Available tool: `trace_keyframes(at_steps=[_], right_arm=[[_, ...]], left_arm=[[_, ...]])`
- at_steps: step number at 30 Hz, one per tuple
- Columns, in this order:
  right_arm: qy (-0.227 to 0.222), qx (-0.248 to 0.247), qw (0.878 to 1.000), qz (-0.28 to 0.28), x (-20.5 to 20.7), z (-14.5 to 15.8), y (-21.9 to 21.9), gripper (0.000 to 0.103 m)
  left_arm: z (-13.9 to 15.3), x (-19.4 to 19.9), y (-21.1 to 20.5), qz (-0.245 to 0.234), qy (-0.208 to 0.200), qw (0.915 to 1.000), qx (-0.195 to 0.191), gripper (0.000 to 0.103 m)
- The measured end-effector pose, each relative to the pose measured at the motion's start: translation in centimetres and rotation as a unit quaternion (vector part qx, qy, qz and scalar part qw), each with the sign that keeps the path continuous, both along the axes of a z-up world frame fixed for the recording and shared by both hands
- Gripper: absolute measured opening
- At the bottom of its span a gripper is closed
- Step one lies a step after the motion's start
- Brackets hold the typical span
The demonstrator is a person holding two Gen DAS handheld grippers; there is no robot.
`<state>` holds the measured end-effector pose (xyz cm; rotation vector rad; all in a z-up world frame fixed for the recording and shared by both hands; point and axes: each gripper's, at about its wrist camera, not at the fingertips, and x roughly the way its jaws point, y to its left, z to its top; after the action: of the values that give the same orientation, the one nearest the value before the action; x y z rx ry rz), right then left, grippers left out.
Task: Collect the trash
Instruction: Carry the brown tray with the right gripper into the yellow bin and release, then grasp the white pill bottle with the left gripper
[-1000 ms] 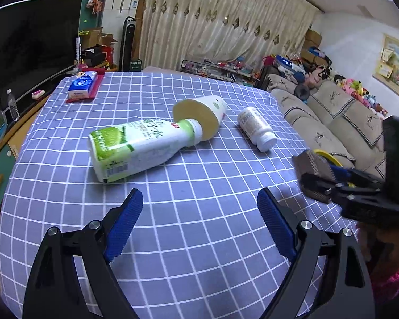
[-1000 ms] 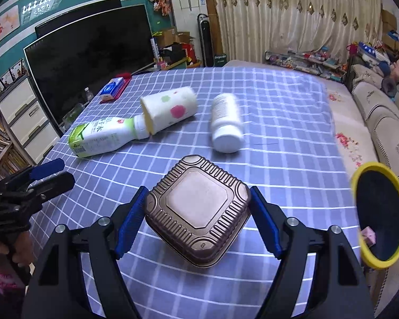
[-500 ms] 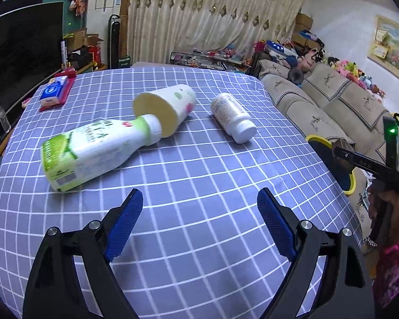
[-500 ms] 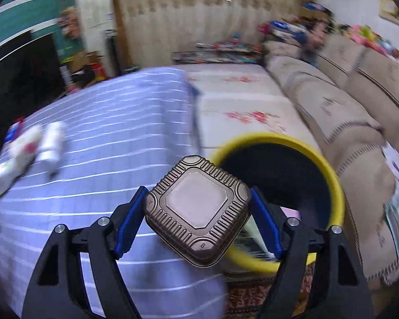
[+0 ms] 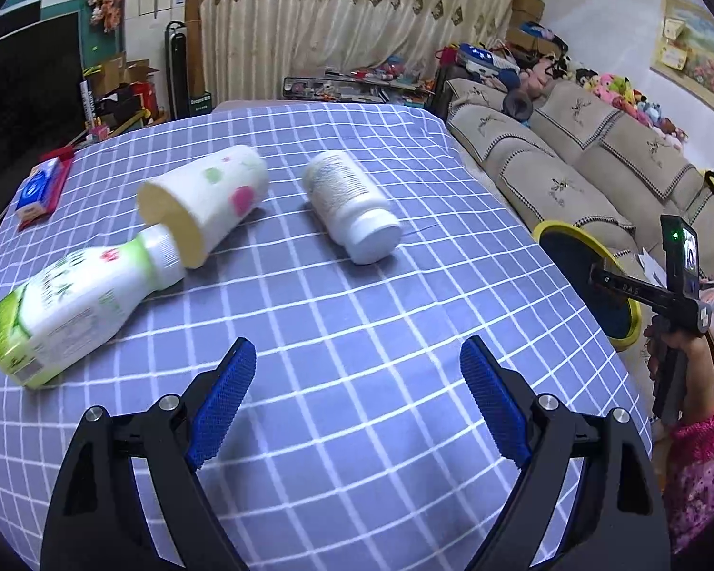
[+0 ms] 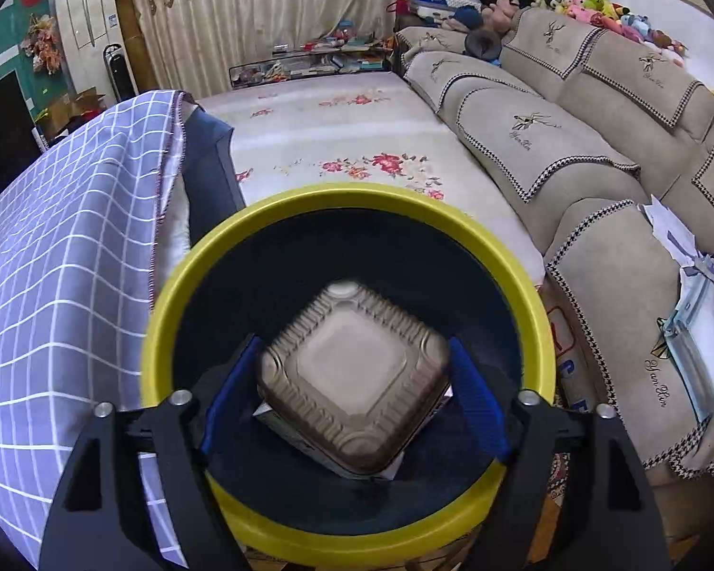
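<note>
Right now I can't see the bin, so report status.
Right gripper jaws just opening, brown food tray between them over the yellow-rimmed bin. Left gripper open, empty. Nothing blocking.

light: even indoor — soft shadows | edges: fisheye-bent, dark corners

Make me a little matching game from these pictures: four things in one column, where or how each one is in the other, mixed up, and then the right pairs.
Things:
1. brown tray
2. paper cup
3. pill bottle
4. left gripper

Places or states:
A. open over the checked cloth, nothing between its fingers
B. on its side, rim against the green drink bottle's cap
C. over the yellow-rimmed bin, between blue pads
D. on its side alone, white cap toward the camera

Pairs: 1-C, 2-B, 3-D, 4-A
</note>
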<state>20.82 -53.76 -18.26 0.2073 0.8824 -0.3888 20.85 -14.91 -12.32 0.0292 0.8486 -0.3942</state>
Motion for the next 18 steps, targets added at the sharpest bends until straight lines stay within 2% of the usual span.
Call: trace_keyframes(at_steps=[7, 18], right_arm=[[-0.033, 0.009, 0.999, -0.002, -1.5, 1.1, -0.5, 0.082], [-0.059, 0.023, 0.998, 0.015, -2.5, 2.3, 0.3, 0.082]], left_arm=[[0.4, 2.4, -2.2, 0.0, -0.001, 1.0, 0.004, 0.087], [-0.4, 9.3, -4.4, 0.05, 0.022, 0.9984, 0.018, 0.087]])
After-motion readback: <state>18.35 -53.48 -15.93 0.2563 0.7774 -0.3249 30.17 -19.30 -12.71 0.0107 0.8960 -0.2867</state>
